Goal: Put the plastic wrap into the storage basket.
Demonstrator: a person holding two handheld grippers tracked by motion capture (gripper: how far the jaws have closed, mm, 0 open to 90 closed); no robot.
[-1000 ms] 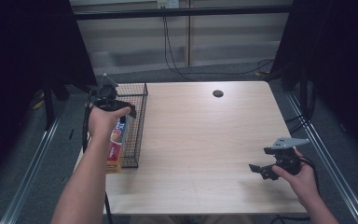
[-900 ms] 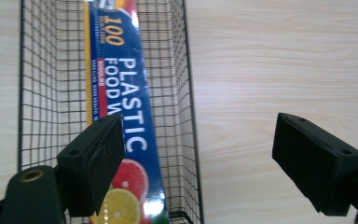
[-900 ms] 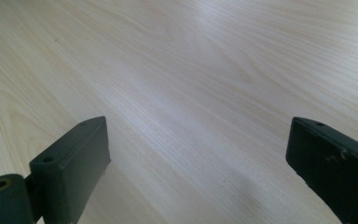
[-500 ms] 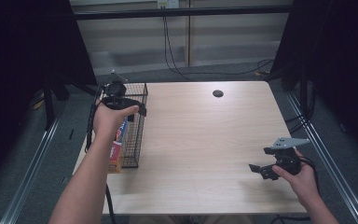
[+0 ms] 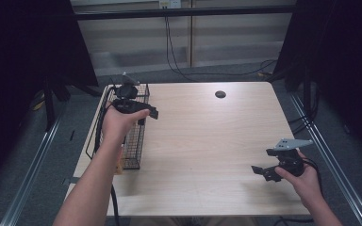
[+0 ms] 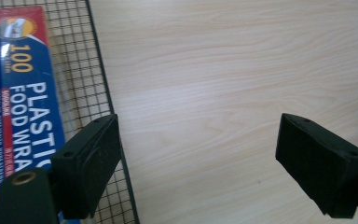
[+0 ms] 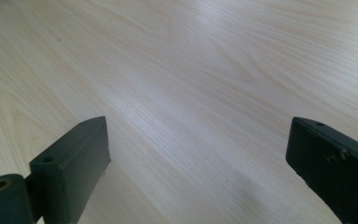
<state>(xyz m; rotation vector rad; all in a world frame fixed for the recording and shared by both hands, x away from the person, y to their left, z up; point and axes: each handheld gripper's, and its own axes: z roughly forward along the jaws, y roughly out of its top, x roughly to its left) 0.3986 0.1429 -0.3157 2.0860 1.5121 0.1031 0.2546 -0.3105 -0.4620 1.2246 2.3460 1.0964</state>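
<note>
A black wire basket (image 5: pixel 133 141) stands along the left edge of the wooden table (image 5: pixel 207 141). Inside it lies a long blue and red box of plastic food wrap (image 6: pixel 23 102), whose near end (image 5: pixel 119 166) peeks out beside the person's left forearm. My left gripper (image 5: pixel 147 113) hovers over the basket's right rim (image 6: pixel 103 84). Its jaws stand apart, have just been opening, and hold nothing (image 6: pixel 198 163). My right gripper (image 5: pixel 260 171) hangs low over the table's near right part, open, with bare wood between its jaws (image 7: pixel 196 168).
A small round black hole (image 5: pixel 220 94) sits near the table's far edge. Cables (image 5: pixel 169 52) hang behind the table, and metal rails (image 5: pixel 330 160) run along both sides. Dark curtains flank the space.
The left hand has shifted right and slightly away, from above the box in the basket to over the basket's right rim. The right hand has stayed put.
</note>
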